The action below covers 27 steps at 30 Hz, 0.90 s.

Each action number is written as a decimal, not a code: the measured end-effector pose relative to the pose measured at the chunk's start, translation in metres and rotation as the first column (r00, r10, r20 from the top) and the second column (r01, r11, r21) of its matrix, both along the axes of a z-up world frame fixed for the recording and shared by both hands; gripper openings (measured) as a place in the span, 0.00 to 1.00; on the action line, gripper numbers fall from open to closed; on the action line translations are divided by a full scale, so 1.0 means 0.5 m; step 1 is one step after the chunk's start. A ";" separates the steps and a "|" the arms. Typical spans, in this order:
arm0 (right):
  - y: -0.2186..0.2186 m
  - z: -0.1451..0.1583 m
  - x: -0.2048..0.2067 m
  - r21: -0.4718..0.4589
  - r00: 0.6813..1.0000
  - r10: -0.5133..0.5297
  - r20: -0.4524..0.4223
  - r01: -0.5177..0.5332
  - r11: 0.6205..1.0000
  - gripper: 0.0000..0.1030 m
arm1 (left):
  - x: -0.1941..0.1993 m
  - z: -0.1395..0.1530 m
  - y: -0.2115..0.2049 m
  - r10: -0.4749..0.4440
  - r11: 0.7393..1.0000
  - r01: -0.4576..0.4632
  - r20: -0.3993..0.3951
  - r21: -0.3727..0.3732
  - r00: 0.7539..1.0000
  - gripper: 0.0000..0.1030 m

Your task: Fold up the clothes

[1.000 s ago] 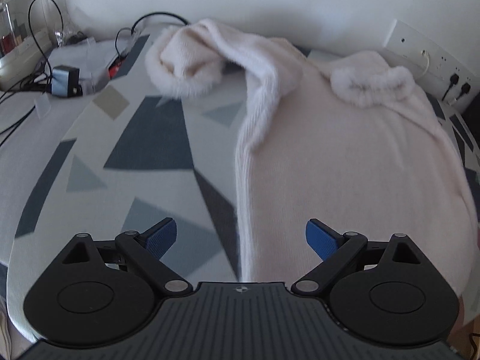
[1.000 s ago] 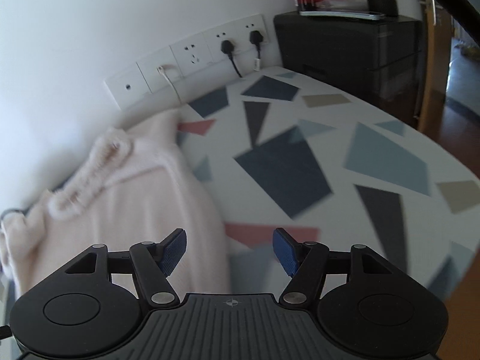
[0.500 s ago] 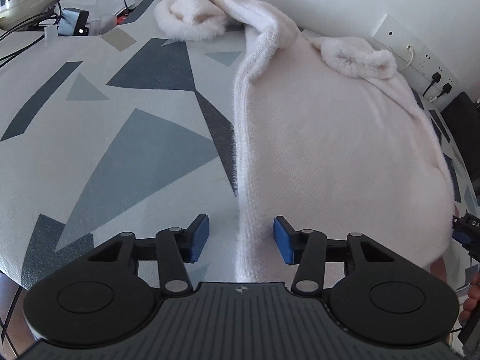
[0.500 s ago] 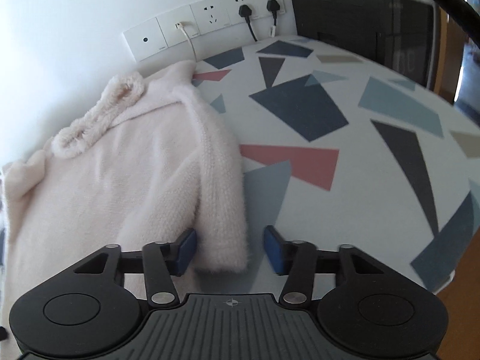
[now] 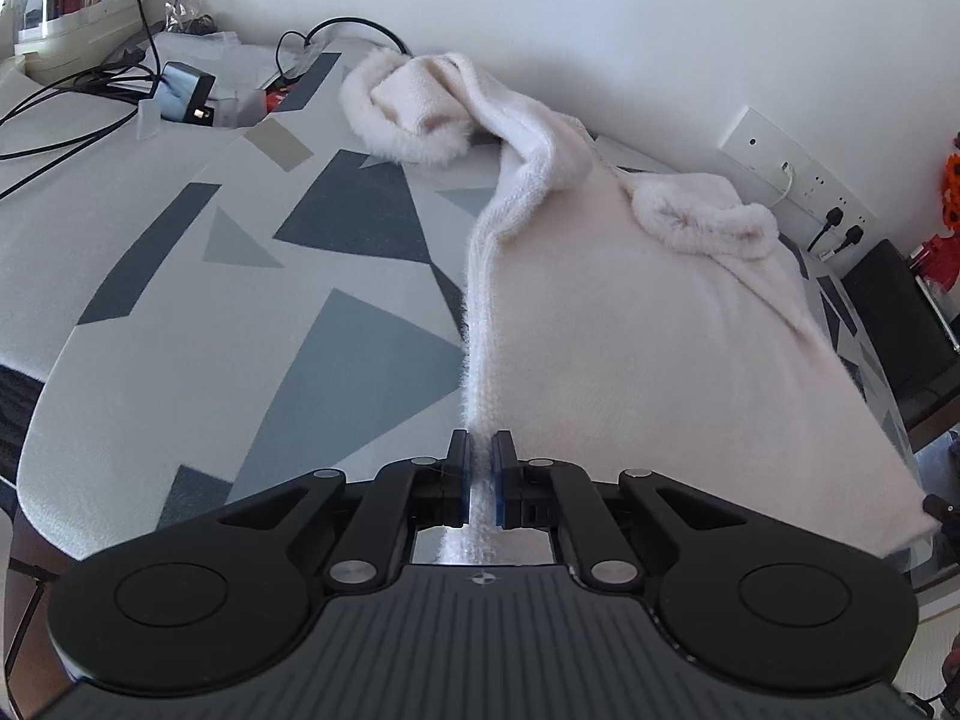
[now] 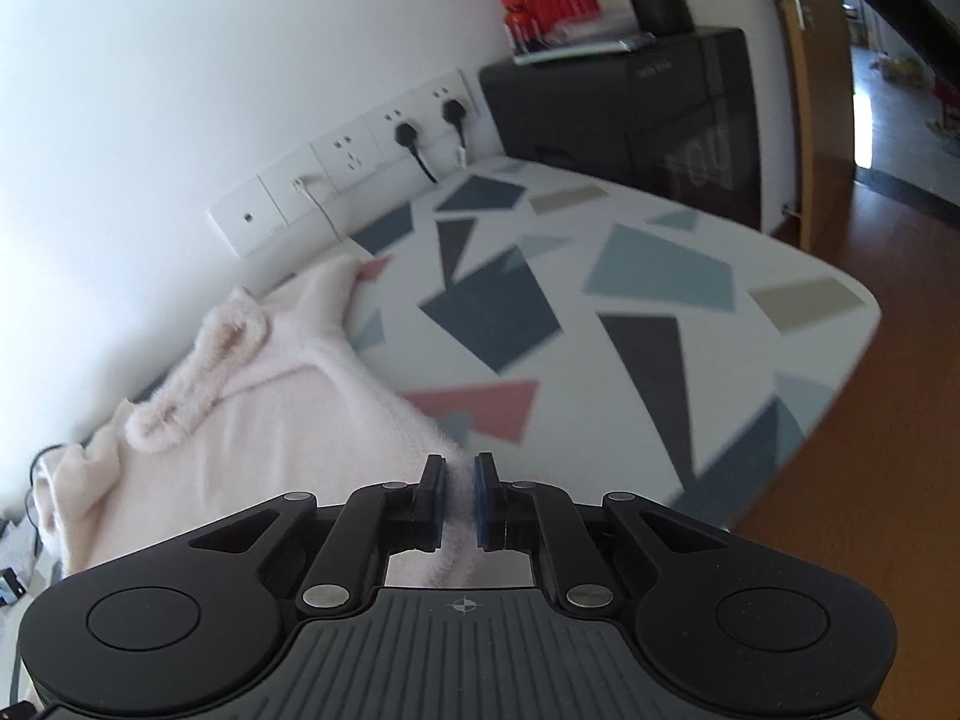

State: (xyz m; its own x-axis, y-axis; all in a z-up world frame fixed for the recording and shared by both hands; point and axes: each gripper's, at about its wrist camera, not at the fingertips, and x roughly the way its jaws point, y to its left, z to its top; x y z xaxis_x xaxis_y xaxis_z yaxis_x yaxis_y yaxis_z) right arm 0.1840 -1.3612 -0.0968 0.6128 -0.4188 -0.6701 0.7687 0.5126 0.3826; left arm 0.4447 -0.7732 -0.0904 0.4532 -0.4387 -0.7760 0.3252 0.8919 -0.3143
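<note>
A pale pink fluffy sweater (image 5: 648, 324) lies on the patterned table cover, its furry collar (image 5: 702, 222) toward the wall and one furry-cuffed sleeve (image 5: 414, 108) flung to the far left. My left gripper (image 5: 479, 450) is shut on the sweater's left hem corner, with fabric pinched between the blue pads. In the right wrist view the same sweater (image 6: 270, 420) stretches away to the left, and my right gripper (image 6: 459, 474) is shut on its right hem corner. The hem edge between the two grippers is hidden under them.
Cables, a charger (image 5: 186, 93) and small clutter sit at the far left of the table. Wall sockets (image 6: 360, 156) with plugs line the wall. A black appliance (image 6: 624, 114) stands at the far right; the table edge (image 6: 840, 372) drops to a wooden floor.
Both grippers went from open around the sweater's hem corners to shut on them. Both views have drawn back and lifted slightly, and the hem rises with the pads.
</note>
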 end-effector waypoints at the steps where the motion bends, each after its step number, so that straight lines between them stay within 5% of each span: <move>1: 0.009 -0.009 -0.011 0.013 1.000 -0.007 -0.014 0.008 1.000 0.08 | -0.008 -0.004 0.006 -0.008 1.000 0.008 -0.004 0.012 1.000 0.07; 10: 0.081 -0.092 -0.106 0.117 0.987 -0.100 -0.123 0.115 0.986 0.09 | -0.050 -0.053 0.067 0.034 0.999 -0.030 -0.163 0.030 0.986 0.10; 12: 0.086 -0.099 -0.110 0.156 0.981 -0.144 -0.127 0.163 0.974 0.20 | -0.046 -0.051 0.072 0.057 0.998 -0.050 -0.173 0.041 0.983 0.10; 15: 0.089 -0.071 -0.101 0.162 0.980 -0.180 -0.088 0.192 0.968 0.34 | -0.046 -0.016 0.074 0.055 0.998 -0.051 -0.102 0.042 0.993 0.18; 20: 0.071 0.041 -0.049 0.102 0.988 -0.125 0.090 0.116 0.988 0.39 | -0.034 0.082 0.067 0.039 0.999 -0.037 0.063 -0.029 0.997 0.47; 27: 0.022 0.200 0.100 -0.027 0.969 0.017 0.247 -0.010 1.000 0.48 | 0.007 0.214 0.018 0.031 0.999 -0.018 0.308 -0.046 0.951 0.72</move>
